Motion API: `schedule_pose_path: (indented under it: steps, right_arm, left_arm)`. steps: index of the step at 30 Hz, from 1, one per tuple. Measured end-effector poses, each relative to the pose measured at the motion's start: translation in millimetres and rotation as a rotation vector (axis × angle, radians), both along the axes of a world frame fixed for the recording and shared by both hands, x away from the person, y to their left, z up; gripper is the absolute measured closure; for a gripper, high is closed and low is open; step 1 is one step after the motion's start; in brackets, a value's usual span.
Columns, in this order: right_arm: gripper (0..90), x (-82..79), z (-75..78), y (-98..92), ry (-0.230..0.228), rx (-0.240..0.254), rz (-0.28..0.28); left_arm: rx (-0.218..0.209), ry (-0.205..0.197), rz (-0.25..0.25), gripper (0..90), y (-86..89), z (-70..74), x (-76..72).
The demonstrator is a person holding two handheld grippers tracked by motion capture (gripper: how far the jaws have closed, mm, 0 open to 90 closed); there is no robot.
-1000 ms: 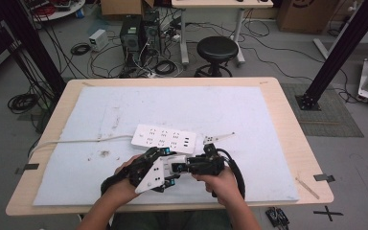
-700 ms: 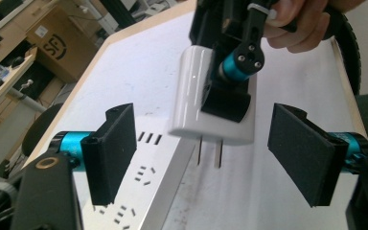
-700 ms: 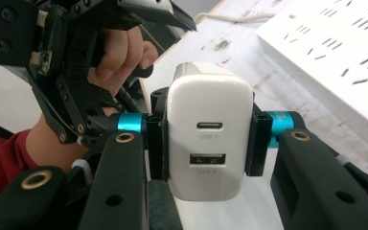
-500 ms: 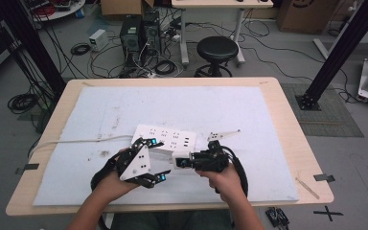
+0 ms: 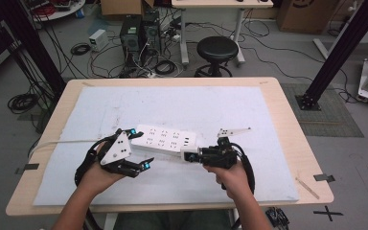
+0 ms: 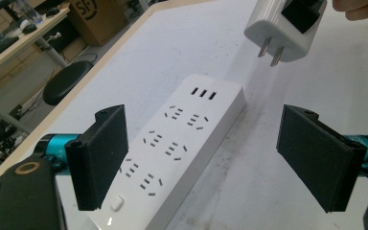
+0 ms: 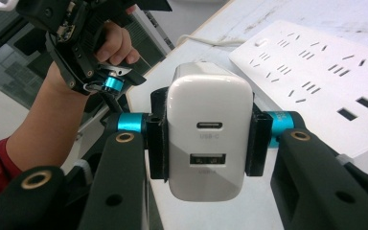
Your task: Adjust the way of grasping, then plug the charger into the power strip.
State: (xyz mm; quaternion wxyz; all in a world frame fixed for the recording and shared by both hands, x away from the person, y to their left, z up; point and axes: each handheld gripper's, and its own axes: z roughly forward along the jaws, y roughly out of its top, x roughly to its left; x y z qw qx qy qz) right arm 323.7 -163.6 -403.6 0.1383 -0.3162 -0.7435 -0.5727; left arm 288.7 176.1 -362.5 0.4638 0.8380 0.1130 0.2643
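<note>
Charger (image 7: 206, 129) clamped in my right gripper (image 7: 206, 139); my left gripper (image 6: 206, 163) has just opened, releasing the power strip (image 6: 172, 158), probably ready for plugging.

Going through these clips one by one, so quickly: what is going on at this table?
A person works at a table covered by a pale blue mat, with a two-jaw gripper in each hand. The right gripper is shut on a white two-prong USB charger block, held just off the end of a long white plastic power strip lying on the mat. The charger is not yet plugged in; its prongs hang in the air. The left gripper has just been opening; its jaws stand wide above the strip, gripping nothing.
</note>
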Motion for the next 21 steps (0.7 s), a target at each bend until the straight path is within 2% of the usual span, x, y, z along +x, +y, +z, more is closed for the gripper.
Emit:
schedule_pose_path:
  steps: [9,14,18,21]
  right_arm:
    - [63.0,5.1,0.6,4.0,0.009,0.004,0.014]
    - [63.0,10.8,-1.6,8.5,0.01,0.021,-0.005]
    - [63.0,16.6,-1.5,10.4,-0.015,0.033,-0.052]
    - [63.0,21.1,-1.8,13.1,-0.069,0.022,-0.101]
  left_arm:
    - [0.006,0.002,0.027,18.1,12.7,4.1,4.4]
    - [-0.002,0.004,0.057,18.1,20.7,4.3,6.5]
    - [-0.002,0.008,0.067,18.1,27.4,2.7,7.6]
    - [-0.008,0.011,0.085,18.1,33.0,1.3,7.3]
